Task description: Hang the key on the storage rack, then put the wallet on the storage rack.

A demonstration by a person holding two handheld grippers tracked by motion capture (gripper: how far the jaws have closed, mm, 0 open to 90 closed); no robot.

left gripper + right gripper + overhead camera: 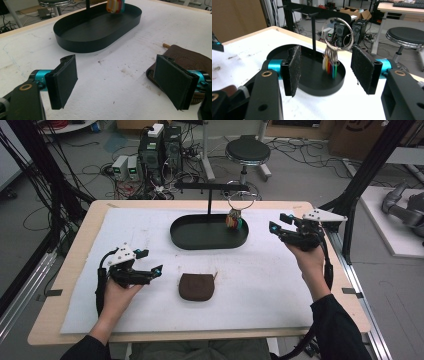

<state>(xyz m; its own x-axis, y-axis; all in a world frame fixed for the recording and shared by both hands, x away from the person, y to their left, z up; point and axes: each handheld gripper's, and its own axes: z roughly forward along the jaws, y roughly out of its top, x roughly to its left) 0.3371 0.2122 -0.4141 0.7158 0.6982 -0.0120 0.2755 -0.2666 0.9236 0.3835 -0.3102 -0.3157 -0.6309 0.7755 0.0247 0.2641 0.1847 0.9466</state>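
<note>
A black oval tray (185, 242) carries a T-shaped stand (209, 200). A large metal key ring (241, 200) hangs at the right end of the stand's bar, with several coloured keys (233, 221) dangling over the tray's right end. My right gripper (278, 222) is open just right of the tray, with nothing between its pads. In the right gripper view the ring (339, 32) and keys (330, 66) are slightly blurred beyond the open right gripper (325, 71). A brown pouch (197, 286) lies flat near the front. My left gripper (152, 261) is open to its left, and the pouch (185, 58) sits behind the right jaw.
The tray and pouch rest on a white mat (280, 285) covering a wooden table (75, 250). Beyond the far edge are a black stool (247, 151), computer towers (160, 147) and floor cables. A black frame post (365, 175) rises at the right.
</note>
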